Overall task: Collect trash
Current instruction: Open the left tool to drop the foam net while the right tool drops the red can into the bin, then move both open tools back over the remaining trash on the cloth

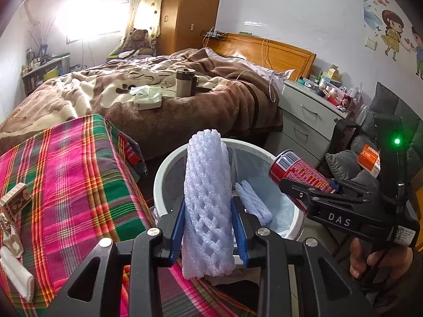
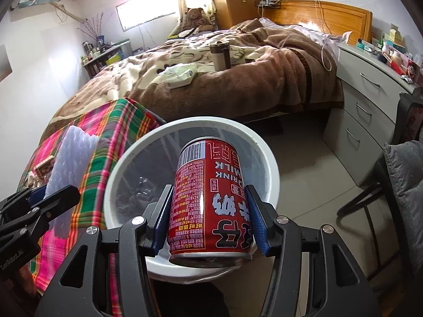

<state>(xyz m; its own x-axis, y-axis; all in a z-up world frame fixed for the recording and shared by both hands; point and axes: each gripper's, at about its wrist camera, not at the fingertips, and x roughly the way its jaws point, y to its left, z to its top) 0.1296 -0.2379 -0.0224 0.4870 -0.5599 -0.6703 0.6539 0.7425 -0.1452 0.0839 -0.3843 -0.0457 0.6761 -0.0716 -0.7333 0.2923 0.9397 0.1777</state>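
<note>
A: What are the left tongs [image 1: 208, 227] holding, and where is it lying relative to the bin [image 1: 169, 169]?

B: They are pinching a foam net [image 1: 207, 206] between the blue pads. Its long axis is running forward along the fingers, so the far end is already projecting over the bin's near rim, while the near end is hanging back over the plaid cloth [image 1: 66, 174]. A second foam piece [image 1: 251, 200] is lying inside the bin.

A: And the right tongs [image 2: 208, 219]?

B: They are gripping a red can [image 2: 208, 198] across its width, pads pressing on both sides. The can's axis is also pointing forward, and its far end is sitting over the bin [image 2: 272, 174] opening, right of centre in the left view.

A: Which hand is nearer to a clean drop?

B: Probably the right: the whole can appears to be hanging above the opening. The net is seeming to need a little more forward travel, since its tail is overhanging the rim nearest the cloth.
</note>
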